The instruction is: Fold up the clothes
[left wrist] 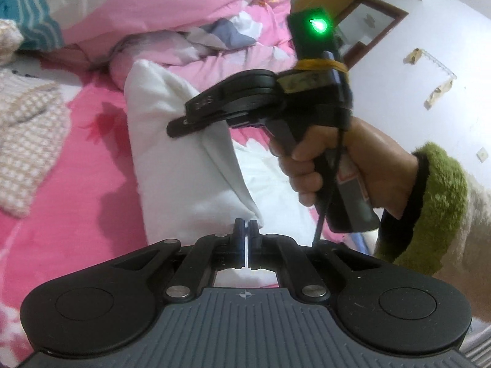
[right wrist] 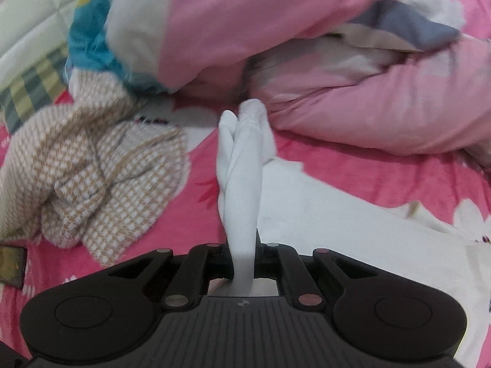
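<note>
A white garment [left wrist: 172,159] hangs stretched over the pink bed between my two grippers. My left gripper [left wrist: 246,225] is shut, and the garment's lower corner ends right at its fingertips, with a thin white sliver pinched between them. Further up, my right gripper [left wrist: 176,127] is shut on the garment's upper edge; a hand [left wrist: 322,165] in a fuzzy green sleeve [left wrist: 435,202] holds it. In the right wrist view the white garment [right wrist: 242,159] runs as a bunched strip straight out from between the closed fingers of the right gripper [right wrist: 244,240].
A crumpled beige-and-white knit garment [right wrist: 101,178] lies on the pink floral sheet [right wrist: 383,178] to the left, also visible as the knit garment [left wrist: 27,141]. A rumpled pink quilt [right wrist: 368,98] fills the far side. A wood-framed piece [left wrist: 365,21] stands against the white wall.
</note>
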Tool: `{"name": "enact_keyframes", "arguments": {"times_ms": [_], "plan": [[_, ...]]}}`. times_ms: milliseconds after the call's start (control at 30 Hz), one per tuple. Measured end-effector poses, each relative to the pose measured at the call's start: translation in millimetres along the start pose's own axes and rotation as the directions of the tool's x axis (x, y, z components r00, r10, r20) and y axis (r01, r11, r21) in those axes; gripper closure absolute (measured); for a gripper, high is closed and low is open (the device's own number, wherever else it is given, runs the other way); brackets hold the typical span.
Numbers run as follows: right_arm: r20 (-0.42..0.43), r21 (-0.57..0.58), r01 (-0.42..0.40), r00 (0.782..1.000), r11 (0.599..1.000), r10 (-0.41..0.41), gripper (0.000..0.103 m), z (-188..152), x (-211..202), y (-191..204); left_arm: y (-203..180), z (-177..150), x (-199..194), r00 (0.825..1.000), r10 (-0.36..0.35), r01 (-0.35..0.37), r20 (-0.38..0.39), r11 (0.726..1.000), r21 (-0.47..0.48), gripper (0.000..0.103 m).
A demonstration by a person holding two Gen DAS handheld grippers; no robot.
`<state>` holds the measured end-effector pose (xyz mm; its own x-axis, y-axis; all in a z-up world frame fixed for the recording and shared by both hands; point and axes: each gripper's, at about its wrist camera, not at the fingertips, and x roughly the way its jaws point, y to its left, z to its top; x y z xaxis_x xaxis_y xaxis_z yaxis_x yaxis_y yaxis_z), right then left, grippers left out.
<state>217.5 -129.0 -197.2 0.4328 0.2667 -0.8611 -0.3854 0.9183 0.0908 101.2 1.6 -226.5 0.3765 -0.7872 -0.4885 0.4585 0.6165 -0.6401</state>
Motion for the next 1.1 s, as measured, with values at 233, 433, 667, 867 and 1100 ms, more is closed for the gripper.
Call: {"name": "enact_keyframes", "arguments": {"times_ms": [233, 433, 667, 867, 1100], "plan": [[0.070, 0.058, -0.025, 0.997, 0.998, 0.021, 0.098, -16, -43, -66, -50, 0, 52, 0.999, -0.037, 0.037, -0.028, 0.999, 0.017, 0.103], [0.094, 0.139, -0.012, 0.996, 0.990, -0.001, 0.098, -44, -71, -140, -91, -6, 110, 0.993, -0.088, 0.090, -0.074, 0.995, 0.031, 0.103], [0.052, 0.291, -0.014, 0.999, 0.957, -0.001, 0.098, -98, -58, -224, -112, -22, 166, 0.974, -0.093, 0.108, -0.207, 0.992, 0.059, 0.103], [0.011, 0.444, -0.087, 0.996, 0.892, 0.092, 0.097, -123, -34, -271, -124, -37, 168, 0.959, 0.061, 0.032, -0.278, 0.947, 0.320, 0.072], [-0.011, 0.433, -0.144, 0.986, 0.890, 0.166, 0.097, -119, -26, -279, -153, -55, 185, 0.961, 0.178, 0.027, -0.211, 0.700, 0.713, 0.068]]}}
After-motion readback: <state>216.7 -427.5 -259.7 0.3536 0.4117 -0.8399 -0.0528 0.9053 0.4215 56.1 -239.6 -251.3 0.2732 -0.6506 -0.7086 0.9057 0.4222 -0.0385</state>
